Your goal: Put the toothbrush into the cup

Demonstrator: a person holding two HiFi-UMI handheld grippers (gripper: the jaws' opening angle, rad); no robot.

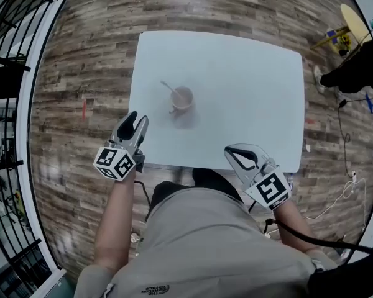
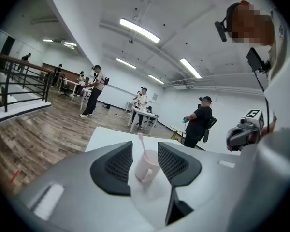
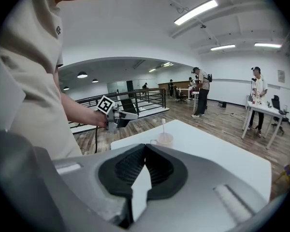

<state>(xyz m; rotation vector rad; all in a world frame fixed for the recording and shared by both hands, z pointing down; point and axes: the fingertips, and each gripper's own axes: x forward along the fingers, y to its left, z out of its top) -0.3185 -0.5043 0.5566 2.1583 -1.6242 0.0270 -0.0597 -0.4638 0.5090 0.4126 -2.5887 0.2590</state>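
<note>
A pale pink cup (image 1: pixel 181 98) stands upright near the middle of the white table (image 1: pixel 248 73), and a toothbrush (image 1: pixel 168 87) stands in it, leaning to the far left. My left gripper (image 1: pixel 135 121) hovers at the table's front left edge, open and holding nothing. In the left gripper view the cup (image 2: pixel 146 166) and toothbrush (image 2: pixel 141 141) show through the gap of that gripper (image 2: pixel 145 149), well beyond it. My right gripper (image 1: pixel 236 157) is at the front edge, shut with nothing in it. The right gripper view shows its jaws (image 3: pixel 145 149) meeting, with the cup (image 3: pixel 164 139) farther off.
Wood floor surrounds the table. A black railing (image 1: pixel 12 104) runs along the left. A person in dark clothes (image 1: pixel 360 73) stands at the right beside cables (image 1: pixel 345 191) on the floor. Other people and tables (image 2: pixel 144 112) are in the far room.
</note>
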